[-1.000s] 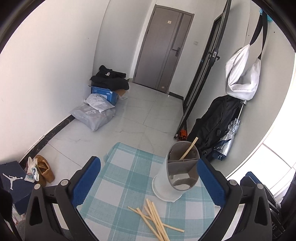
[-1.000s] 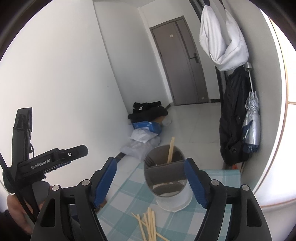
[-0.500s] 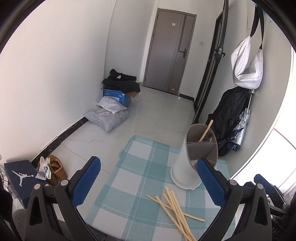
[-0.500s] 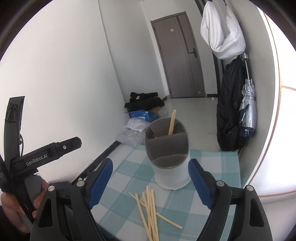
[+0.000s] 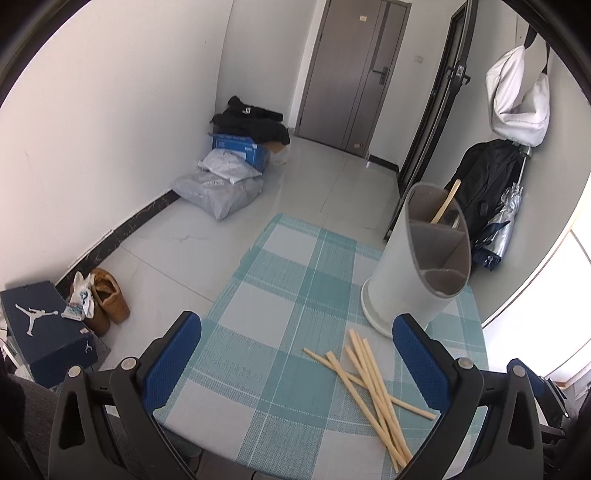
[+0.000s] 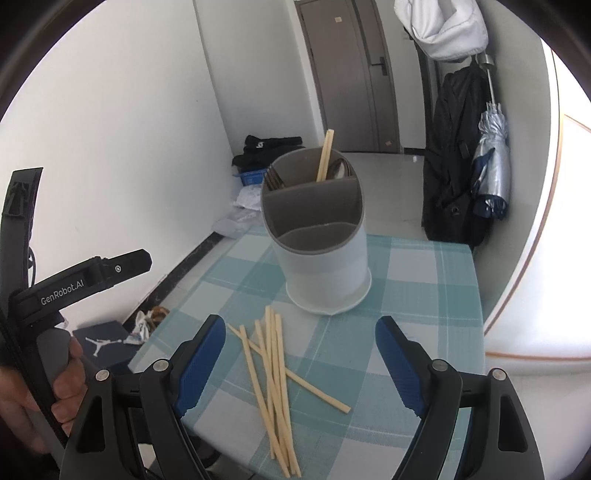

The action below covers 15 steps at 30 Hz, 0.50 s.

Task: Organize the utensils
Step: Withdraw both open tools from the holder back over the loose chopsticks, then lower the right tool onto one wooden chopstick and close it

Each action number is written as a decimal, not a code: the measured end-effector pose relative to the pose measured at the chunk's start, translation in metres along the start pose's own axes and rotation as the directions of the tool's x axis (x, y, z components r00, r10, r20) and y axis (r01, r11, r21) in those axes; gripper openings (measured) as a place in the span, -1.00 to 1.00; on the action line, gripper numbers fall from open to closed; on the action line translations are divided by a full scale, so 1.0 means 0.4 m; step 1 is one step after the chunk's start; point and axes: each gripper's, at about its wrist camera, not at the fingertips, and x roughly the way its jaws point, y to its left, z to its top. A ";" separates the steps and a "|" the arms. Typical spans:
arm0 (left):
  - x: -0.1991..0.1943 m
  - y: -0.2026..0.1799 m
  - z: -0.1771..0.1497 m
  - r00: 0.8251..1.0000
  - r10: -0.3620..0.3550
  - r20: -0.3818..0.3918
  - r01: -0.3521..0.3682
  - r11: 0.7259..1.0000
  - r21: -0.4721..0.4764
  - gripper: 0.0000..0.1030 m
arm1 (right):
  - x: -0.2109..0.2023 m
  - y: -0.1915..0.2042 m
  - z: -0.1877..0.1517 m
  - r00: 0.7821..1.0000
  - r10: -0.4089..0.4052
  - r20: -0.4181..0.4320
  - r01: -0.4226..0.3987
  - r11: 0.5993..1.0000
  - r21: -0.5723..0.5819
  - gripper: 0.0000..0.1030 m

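Room: white walls, pale tiled floor (image 5: 325, 192), grey door (image 5: 354, 70) at far end.
Table: small top under teal-and-white checked cloth (image 5: 280, 295); near edge just below both grippers.
Coat: black, hung on right wall (image 6: 454, 155); white bag (image 6: 439, 26) above it, folded silver umbrella (image 6: 491, 147) beside it.
Floor clutter: grey parcels (image 5: 218, 184) and blue carton (image 5: 240, 146) under black clothing (image 5: 251, 122) against left wall; dark shoebox (image 5: 44, 332) and brown shoes (image 5: 107, 299) nearer, well apart from table.
Holder: white cylinder with grey divided insert (image 6: 317, 229), upright at far right of cloth; nearest compartment shows nothing inside; one chopstick (image 6: 325, 155) leans in a rear compartment, dark fork tines (image 6: 273, 177) in the rear compartment to its left.
Chopsticks: loose crossed bundle (image 6: 275, 369) flat on cloth, just in front of holder, apart from its base.
Right gripper: (image 6: 299, 362) blue pads wide apart, having just widened; nothing clamped; bundle below and between fingers, nearer left pad, not touched.
Left gripper: (image 5: 295, 362) pads spread wide, empty; bundle (image 5: 373, 384) lies toward right finger, holder just beyond that finger's tip.
Hand: (image 6: 40, 384) wrapped round left gripper's handle, at left edge of right view.
Obstruction: nothing between grippers and bundle.
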 end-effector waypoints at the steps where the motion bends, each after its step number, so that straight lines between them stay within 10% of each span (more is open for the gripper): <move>1: 0.010 0.003 -0.005 1.000 0.001 -0.015 -0.001 1.000 -0.003 0.98 | 0.012 -0.001 -0.004 1.000 -0.011 -0.018 0.011 1.000 0.001 0.62; 15: 0.118 0.060 -0.033 0.972 -0.040 -0.232 0.019 0.995 -0.093 0.98 | 0.199 0.012 -0.015 0.964 -0.041 -0.263 0.030 0.998 -0.048 0.31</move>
